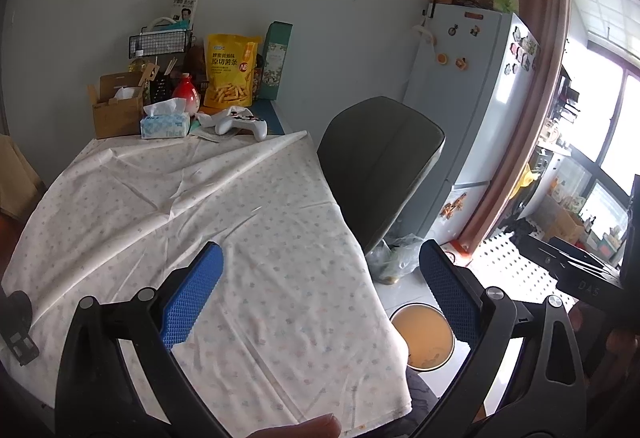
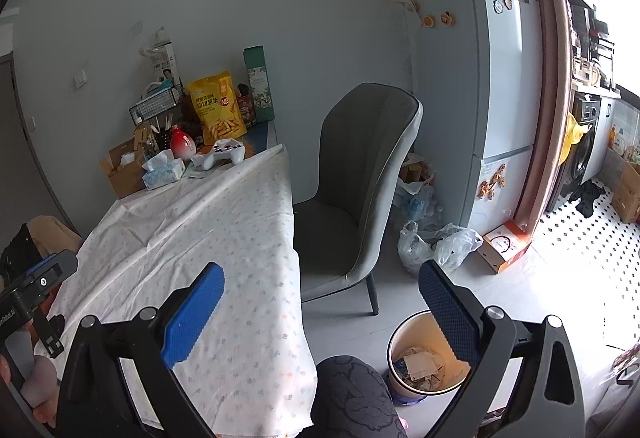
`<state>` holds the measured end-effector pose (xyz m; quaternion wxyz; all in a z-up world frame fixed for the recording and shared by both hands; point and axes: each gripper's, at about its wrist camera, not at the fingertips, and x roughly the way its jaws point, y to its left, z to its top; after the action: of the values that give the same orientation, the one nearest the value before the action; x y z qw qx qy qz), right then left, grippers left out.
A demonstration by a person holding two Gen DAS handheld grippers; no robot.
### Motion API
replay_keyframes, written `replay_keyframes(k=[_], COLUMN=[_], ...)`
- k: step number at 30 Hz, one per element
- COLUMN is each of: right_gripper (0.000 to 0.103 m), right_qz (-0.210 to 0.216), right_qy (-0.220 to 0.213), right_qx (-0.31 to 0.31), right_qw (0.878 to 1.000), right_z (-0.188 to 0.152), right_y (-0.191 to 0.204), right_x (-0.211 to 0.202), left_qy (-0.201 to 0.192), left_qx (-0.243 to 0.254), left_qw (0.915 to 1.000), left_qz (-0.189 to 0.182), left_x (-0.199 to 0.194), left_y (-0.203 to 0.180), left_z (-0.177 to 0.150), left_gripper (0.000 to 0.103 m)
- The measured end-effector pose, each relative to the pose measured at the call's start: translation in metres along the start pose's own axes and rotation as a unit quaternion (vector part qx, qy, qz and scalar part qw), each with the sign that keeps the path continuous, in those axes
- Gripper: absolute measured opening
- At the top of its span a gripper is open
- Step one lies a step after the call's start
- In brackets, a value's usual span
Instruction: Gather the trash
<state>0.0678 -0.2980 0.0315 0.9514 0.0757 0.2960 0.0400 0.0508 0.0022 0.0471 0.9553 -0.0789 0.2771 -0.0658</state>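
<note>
Both grippers hang with fingers spread wide and holding nothing, seemingly because the near cloth shows no litter. The left gripper (image 1: 320, 294) hovers over the tablecloth (image 1: 224, 222); the right gripper (image 2: 320, 314) straddles the table edge. The waste bin (image 2: 424, 358), already holding paper scraps, sits on the floor just under the right finger (image 2: 452, 314). Far beyond the fingertips cluster a tissue box (image 1: 165, 124), game controller (image 1: 240, 122) and snack bag (image 1: 230, 72). The grey chair (image 2: 360, 174) crowds the table's side.

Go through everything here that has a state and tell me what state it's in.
Left hand-held gripper: open, empty.
Right hand-held gripper: open, empty.
Trash bin: uncovered, paper scraps inside.
Tissue box: open, tissue sticking out.
Cardboard box: flaps open.
Yellow snack bag: upright.
Fridge: doors closed.
</note>
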Motion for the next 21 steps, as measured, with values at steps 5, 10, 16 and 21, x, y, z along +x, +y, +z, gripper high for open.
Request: replay_keyframes(k=[5,10,16,21], right_gripper=[0.095,0.095,0.095,0.095], right_qz=[0.021,0.020,0.018,0.018], right_qy=[0.004,0.000,0.000,0.001], right_qx=[0.000,-0.006,-0.005,-0.008], right_qw=[1.000,1.000,1.000,1.000], right_z=[-0.0010,-0.0017,-0.0023,-0.0027], right_y=[0.0027,0.0049,0.0062,0.0071], right_x=[0.0001,-0.0022,-0.0027,-0.0019], left_qy=[0.002,0.002,0.002,0.002], left_qx=[-0.005,-0.008,-0.008,-0.010], left_qw=[1.0000,1.0000,1.0000,0.9999], left_qz=[0.004,0.005,0.005,0.003], left_x=[0.0008,0.0006,0.0006,-0.0002], left_y=[0.0019,0.0029,0.0030,0.0034], left_z=[-0.0015,-0.0025,-0.0029,-0.0047], left_gripper=[0.097,0.097,0.097,0.097])
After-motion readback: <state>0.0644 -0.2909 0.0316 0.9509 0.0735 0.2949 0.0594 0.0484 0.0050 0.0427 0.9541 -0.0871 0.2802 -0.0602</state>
